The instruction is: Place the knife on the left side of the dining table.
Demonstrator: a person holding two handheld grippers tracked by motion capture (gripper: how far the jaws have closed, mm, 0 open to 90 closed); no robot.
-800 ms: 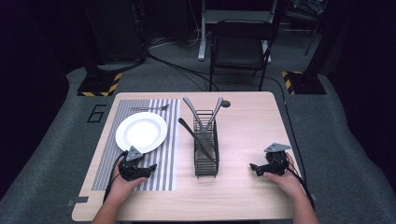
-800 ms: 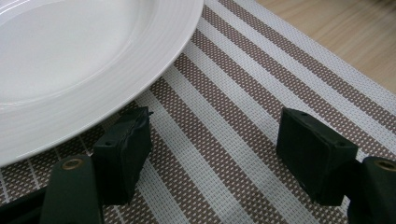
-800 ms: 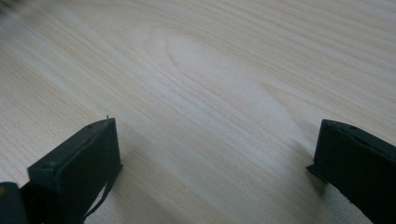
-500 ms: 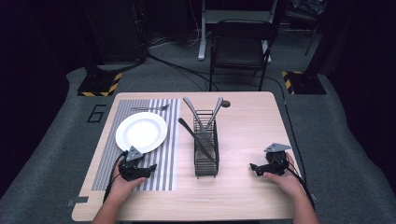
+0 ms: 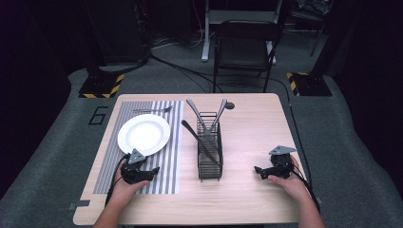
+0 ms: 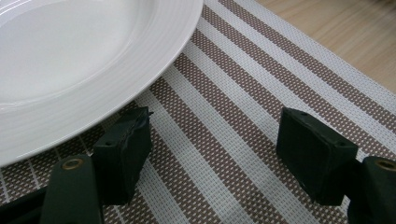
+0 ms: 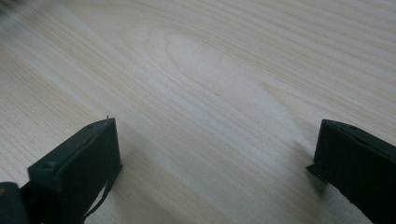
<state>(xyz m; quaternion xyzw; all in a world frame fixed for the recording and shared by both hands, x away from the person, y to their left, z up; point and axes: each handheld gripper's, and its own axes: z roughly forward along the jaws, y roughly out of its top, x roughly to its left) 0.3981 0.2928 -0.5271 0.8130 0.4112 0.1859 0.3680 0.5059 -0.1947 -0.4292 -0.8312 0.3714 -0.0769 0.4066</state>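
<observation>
A white plate (image 5: 143,134) lies on a striped placemat (image 5: 173,142) at the table's left. My left gripper (image 5: 151,171) rests on the mat just in front of the plate, held by a hand, jaws open and empty; in the left gripper view the plate's rim (image 6: 140,70) lies just beyond the left gripper (image 6: 215,140). A black wire caddy (image 5: 209,151) in the middle holds several dark utensils. My right gripper (image 5: 259,171) rests on bare wood at the front right, pointing towards the caddy, open with nothing between its fingers, as the right gripper (image 7: 219,163) also appears in its own view.
A fork (image 5: 153,110) lies across the far end of the mat behind the plate. The wooden table (image 5: 252,123) has bare wood right of the caddy. A black chair (image 5: 244,52) stands beyond the far edge; cables run over the grey floor.
</observation>
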